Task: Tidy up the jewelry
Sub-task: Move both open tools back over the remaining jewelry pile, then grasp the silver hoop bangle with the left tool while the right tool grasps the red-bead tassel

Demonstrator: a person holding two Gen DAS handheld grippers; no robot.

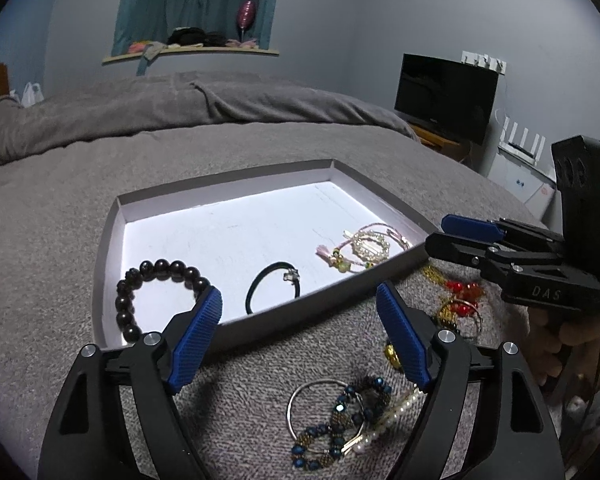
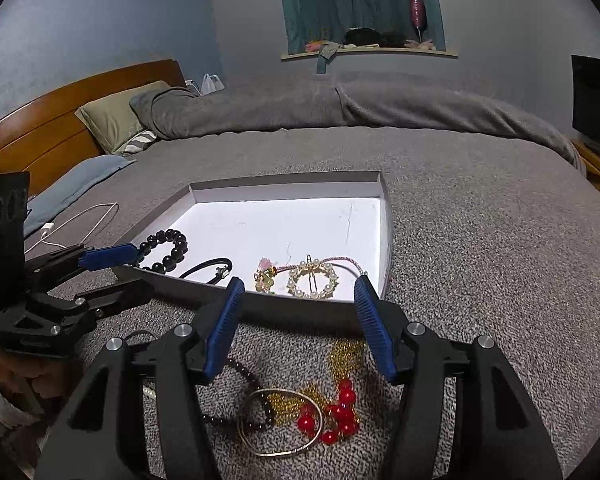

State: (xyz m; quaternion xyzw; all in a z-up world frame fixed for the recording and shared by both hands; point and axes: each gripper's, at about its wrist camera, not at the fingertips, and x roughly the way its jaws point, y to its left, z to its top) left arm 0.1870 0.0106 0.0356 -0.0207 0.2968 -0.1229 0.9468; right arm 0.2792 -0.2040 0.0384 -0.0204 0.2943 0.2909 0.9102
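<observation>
Bedroom, grey bed cover (image 2: 480, 240) as working ground; wooden headboard (image 2: 40, 132) far left, dark screen (image 1: 446, 96) far right, curtained niche behind.

Item 1: shallow box tray (image 1: 112, 248), white floor, mid-bed. Holds a dark bead bracelet (image 1: 148, 292) near left, a black hair tie (image 1: 274, 286) at centre, and a pearl ring with pink cord (image 2: 314, 280) near right.

Item 2: unsorted jewelry on the cover, just in front of the tray's near wall. Blue bead bracelet with thin bangle (image 1: 340, 416) and pearl clip; red beads on gold chain (image 2: 336, 412) inside a gold bangle (image 2: 280, 424), dark bead strand tangled in.

Item 3: left gripper (image 1: 300, 340), jaws wide open, empty, above the blue-bead pile. Right gripper (image 2: 296, 328), jaws partly open, empty, above the red-bead pile.

Handling note: the next pick likely goes best if one piece is taken at its free edge, since chain, bangle and strand overlap and may lift together.

Obstruction: the tray's near wall must be cleared; the grippers work close beside each other. White cable (image 2: 80, 220) lies far left, apart.
</observation>
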